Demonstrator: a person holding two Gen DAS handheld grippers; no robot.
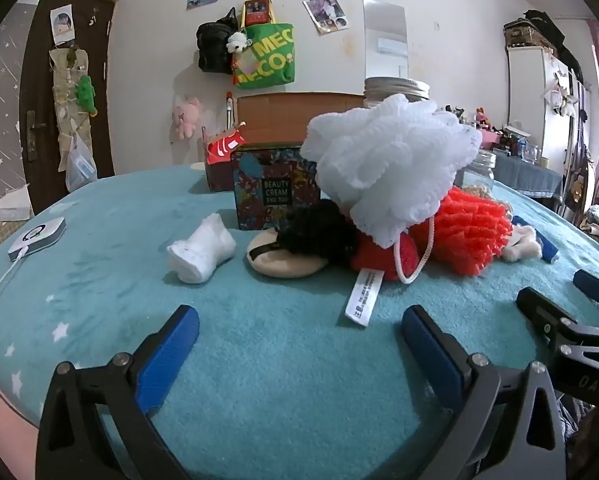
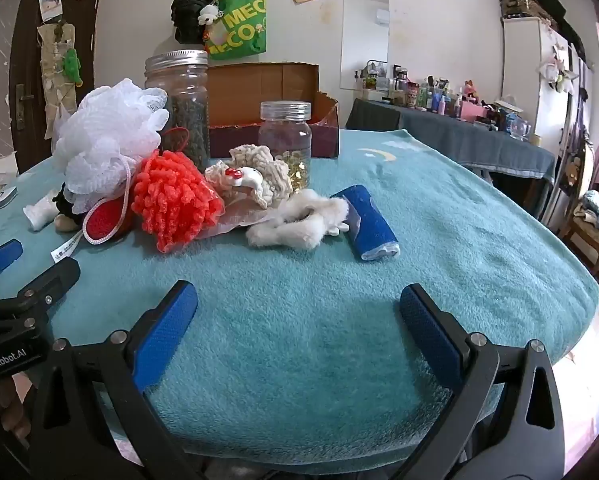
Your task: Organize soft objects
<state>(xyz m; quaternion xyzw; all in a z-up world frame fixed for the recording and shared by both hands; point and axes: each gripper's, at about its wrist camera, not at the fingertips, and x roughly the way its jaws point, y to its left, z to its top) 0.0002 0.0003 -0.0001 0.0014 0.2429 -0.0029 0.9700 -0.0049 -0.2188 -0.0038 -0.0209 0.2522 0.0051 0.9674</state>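
A pile of soft things lies on the teal blanket [image 1: 279, 360]. A white mesh bath puff [image 1: 391, 168] [image 2: 107, 140] rests on a red pad [image 1: 383, 256] and an orange-red puff [image 1: 467, 232] [image 2: 171, 204]. A black fluffy item [image 1: 319, 232] lies on a beige powder puff [image 1: 283, 264]. A folded white cloth [image 1: 203, 252] lies to the left. In the right wrist view there are a cream crochet piece [image 2: 255, 176], a white fluffy scrunchie [image 2: 295, 224] and a rolled blue cloth [image 2: 371, 224]. My left gripper [image 1: 299, 332] and right gripper [image 2: 297, 308] are open and empty, short of the pile.
Behind the pile stand a patterned "Beauty Cream" box [image 1: 275, 188], a cardboard box [image 2: 267, 104], a tall jar with a metal lid [image 2: 183, 108] and a small clear jar [image 2: 287, 140]. A white device with a cable [image 1: 39, 236] lies at the far left.
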